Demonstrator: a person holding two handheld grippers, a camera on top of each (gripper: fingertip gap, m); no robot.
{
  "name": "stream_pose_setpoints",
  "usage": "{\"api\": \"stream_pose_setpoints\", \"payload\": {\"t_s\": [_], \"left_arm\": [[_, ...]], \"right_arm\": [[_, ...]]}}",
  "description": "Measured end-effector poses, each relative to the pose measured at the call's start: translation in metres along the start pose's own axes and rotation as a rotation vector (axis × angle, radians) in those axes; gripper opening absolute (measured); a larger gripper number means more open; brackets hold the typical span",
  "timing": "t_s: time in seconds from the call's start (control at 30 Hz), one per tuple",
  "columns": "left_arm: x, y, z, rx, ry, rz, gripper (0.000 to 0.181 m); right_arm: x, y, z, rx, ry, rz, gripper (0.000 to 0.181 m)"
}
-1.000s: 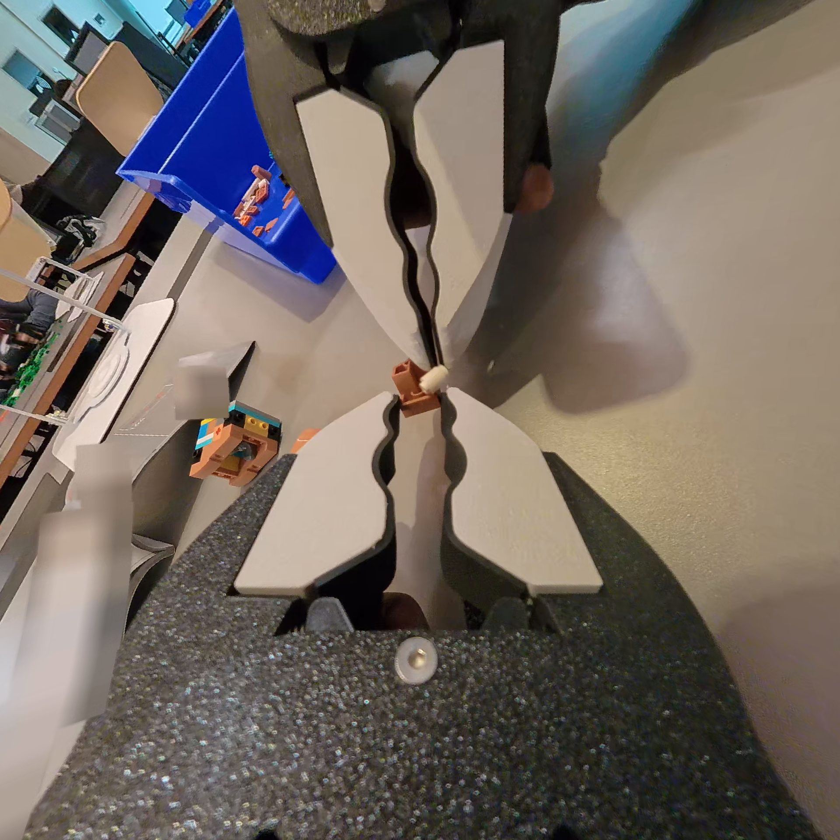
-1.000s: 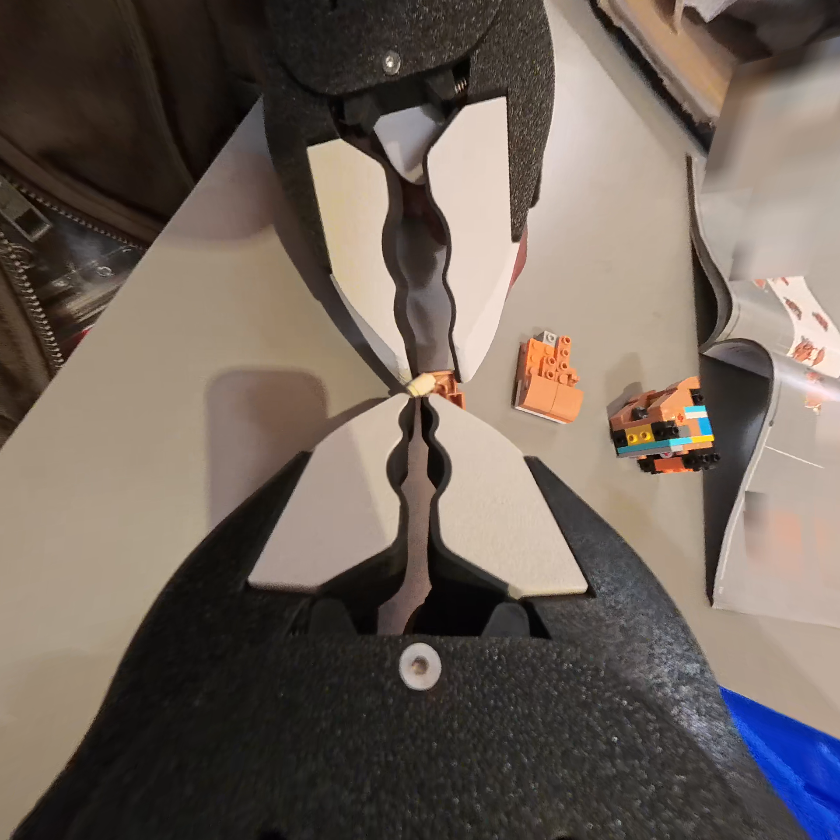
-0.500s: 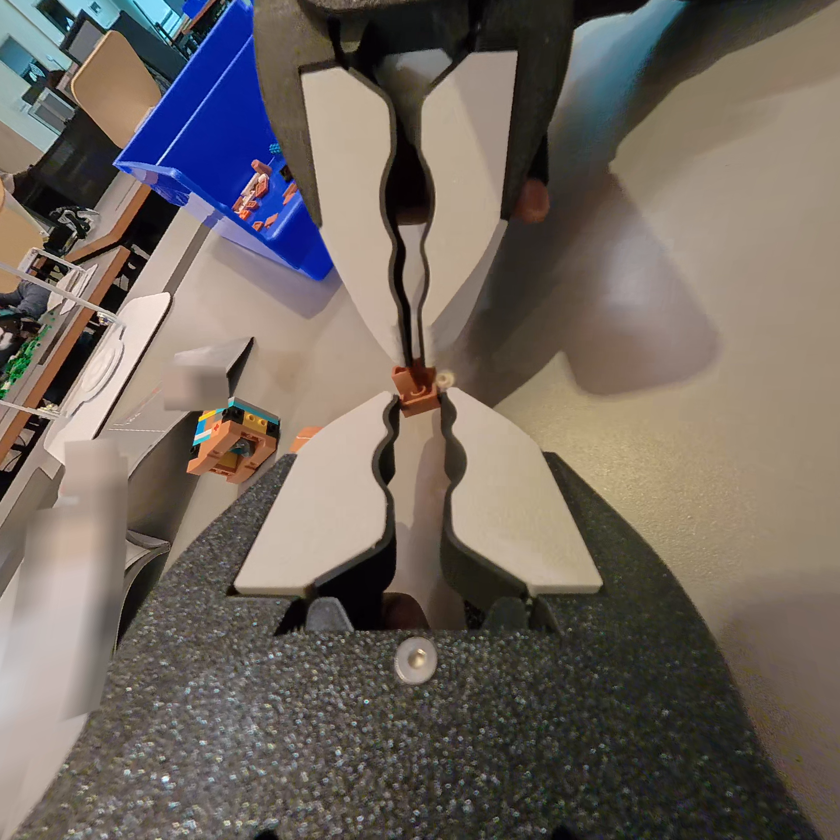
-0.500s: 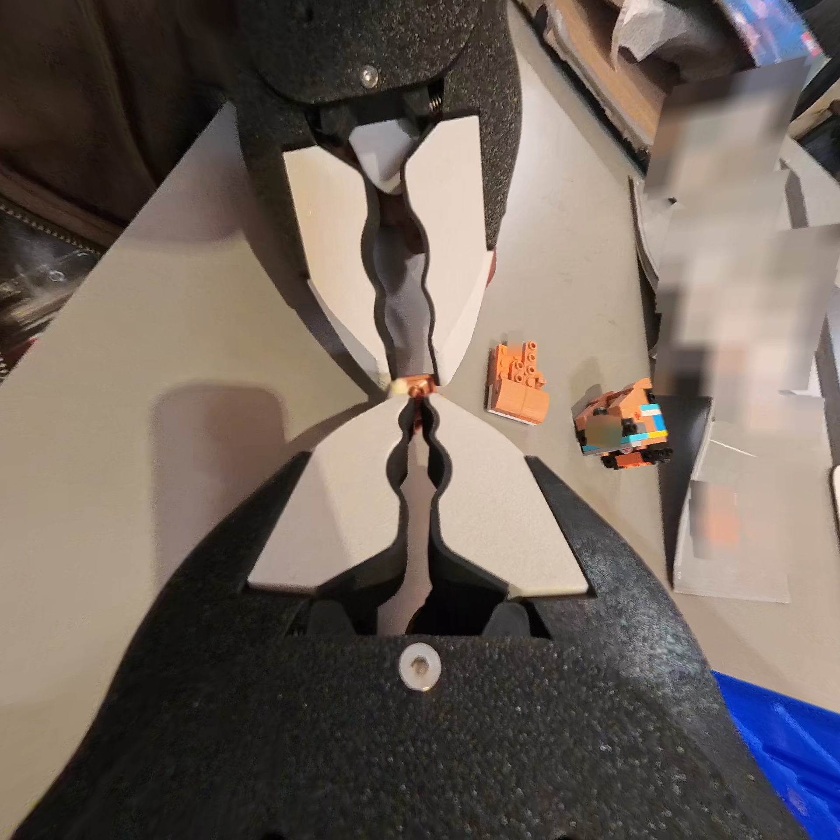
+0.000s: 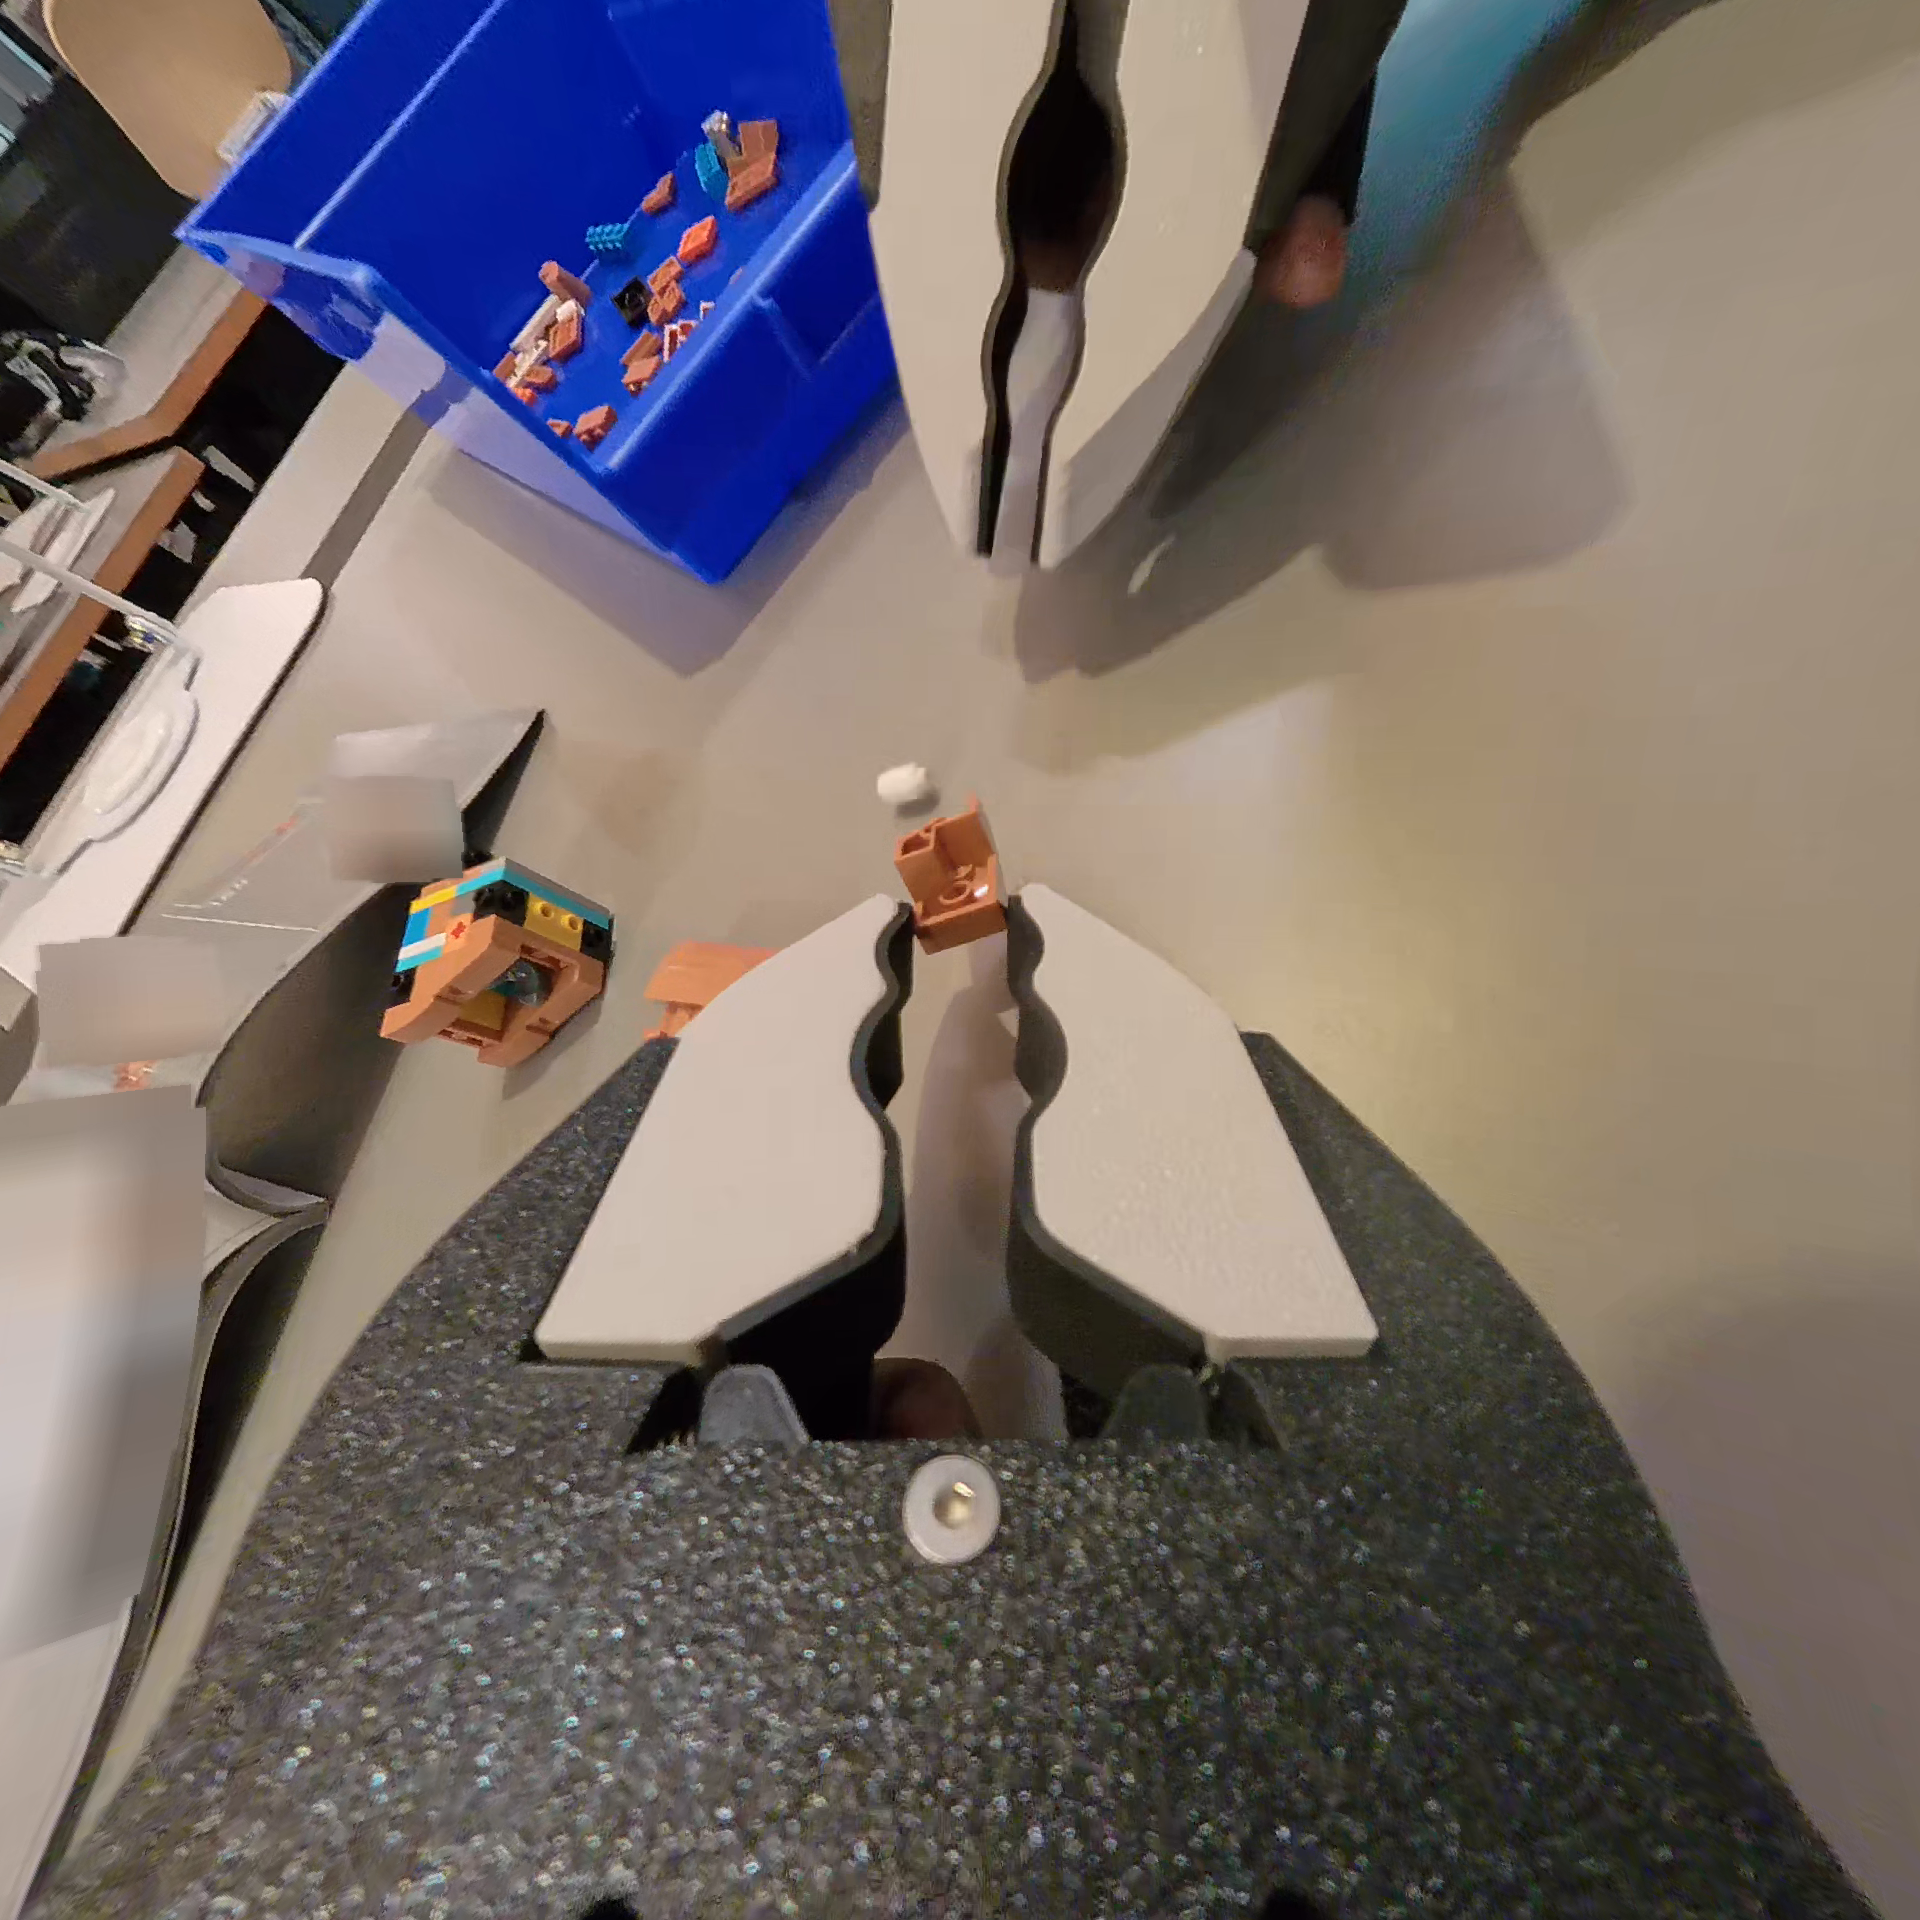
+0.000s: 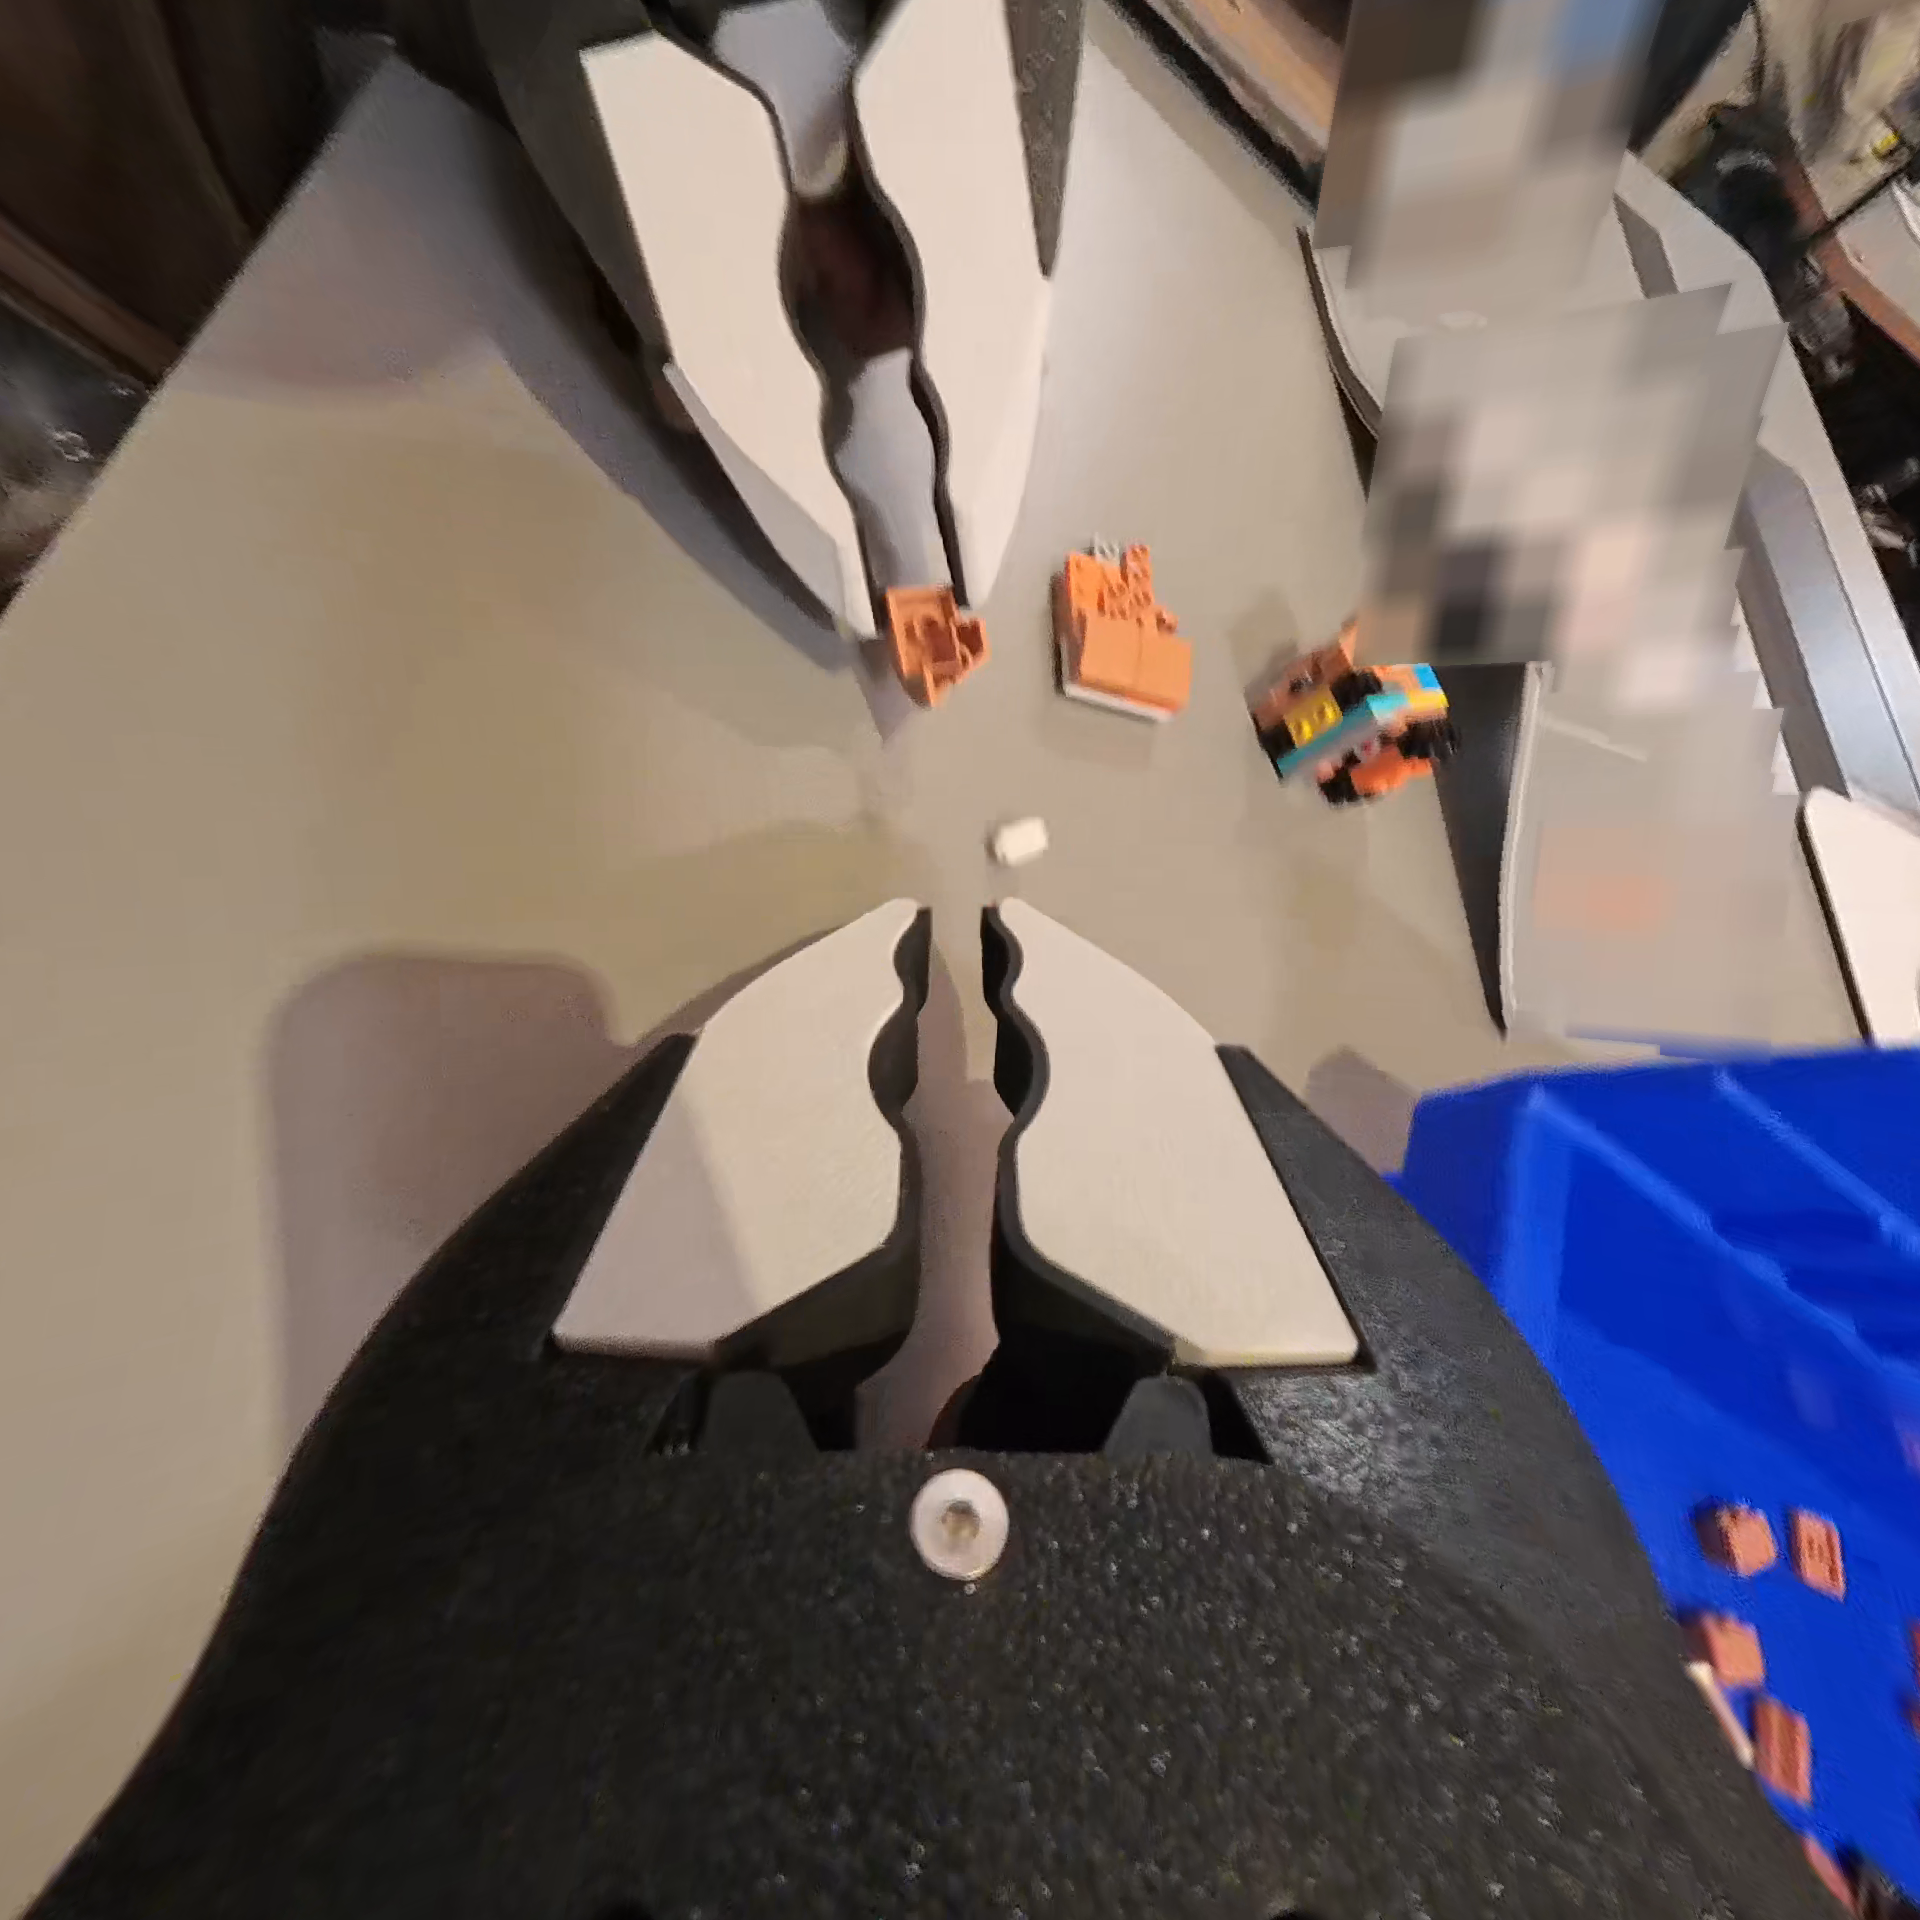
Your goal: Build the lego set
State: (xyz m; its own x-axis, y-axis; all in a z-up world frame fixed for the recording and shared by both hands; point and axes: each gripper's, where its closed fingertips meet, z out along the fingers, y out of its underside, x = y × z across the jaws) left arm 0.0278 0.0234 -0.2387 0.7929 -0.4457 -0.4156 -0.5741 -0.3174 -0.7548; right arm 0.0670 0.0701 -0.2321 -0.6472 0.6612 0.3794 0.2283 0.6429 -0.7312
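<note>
Since half a second ago my two grippers have pulled apart and the small white piece [image 6: 1019, 840] has dropped onto the tabletop [image 6: 416, 644]. My left gripper [image 5: 958, 914] grips the brown bracket brick [image 5: 952, 878] at its tips. My right gripper [image 6: 954, 920] holds nothing, its fingers [image 6: 790, 1122] set a narrow gap apart. The white piece lies just ahead of the right tips, slightly to their right, long axis across my approach; that gripper is nearer, I judge
</note>
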Motion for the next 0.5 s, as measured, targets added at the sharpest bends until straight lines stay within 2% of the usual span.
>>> {"api": "stream_pose_setpoints", "payload": {"t_s": [0.13, 0.3, 0.5], "left_arm": [[-0.002, 0.003, 0.002, -0.036, 0.018, -0.065, 0.017], [-0.001, 0.012, 0.002, -0.11, 0.073, -0.216, 0.017], [0.002, 0.019, -0.001, -0.158, 0.138, -0.32, 0.017]], "right_arm": [[0.007, 0.012, -0.006, -0.018, 0.046, 0.102, 0.009], [0.013, 0.01, 0.016, -0.07, 0.035, 0.191, 0.017], [0.019, -0.002, 0.035, -0.072, 0.013, 0.244, 0.019]]}}
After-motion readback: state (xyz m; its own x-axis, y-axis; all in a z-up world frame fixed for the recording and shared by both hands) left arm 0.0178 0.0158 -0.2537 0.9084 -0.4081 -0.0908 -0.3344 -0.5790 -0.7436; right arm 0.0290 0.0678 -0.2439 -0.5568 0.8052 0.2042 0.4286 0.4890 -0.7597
